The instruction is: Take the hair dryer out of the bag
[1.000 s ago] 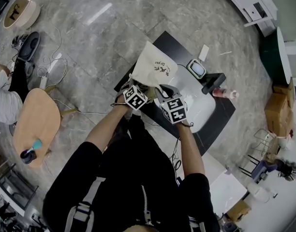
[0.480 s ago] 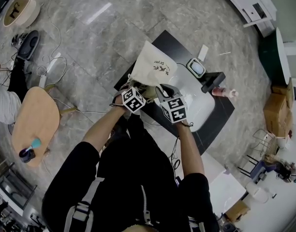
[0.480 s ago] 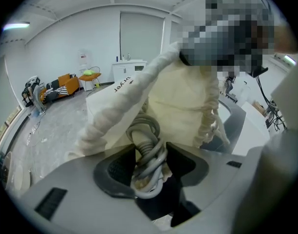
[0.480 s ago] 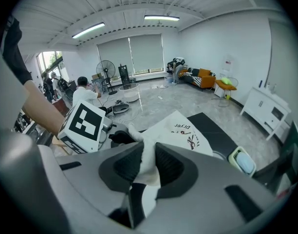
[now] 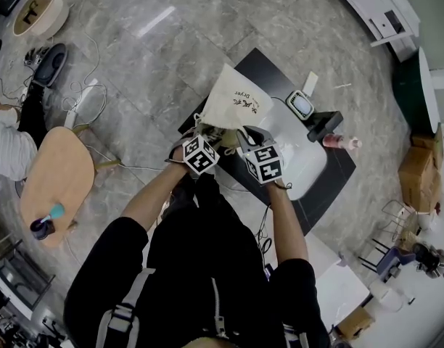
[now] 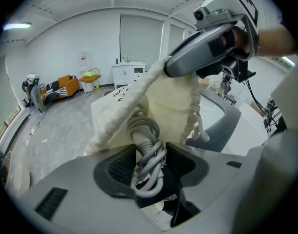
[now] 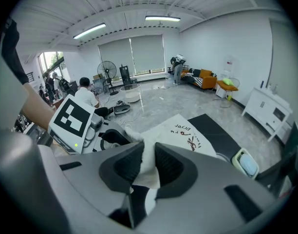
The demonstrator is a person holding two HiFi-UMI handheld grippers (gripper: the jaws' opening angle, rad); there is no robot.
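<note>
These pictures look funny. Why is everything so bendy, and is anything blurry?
Head view: the wide lens bends the floor round, with a white glare streak on it. Left gripper view: black corners, grey cord sharp, near edges soft. Right gripper view: ceiling lights curve; the bag looks clear.

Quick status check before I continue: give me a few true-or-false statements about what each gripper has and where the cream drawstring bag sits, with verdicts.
1. The right gripper is pinching a fold of the cream cloth drawstring bag. True.
2. The left gripper has nothing between its jaws. False: a grey coiled cord coming out of the bag's mouth sits between its jaws, which are closing on it.
3. The bag lies on the round wooden side table. False: it lies on the black table in front of the person.
4. The bag has dark lettering printed on its side. True.
</note>
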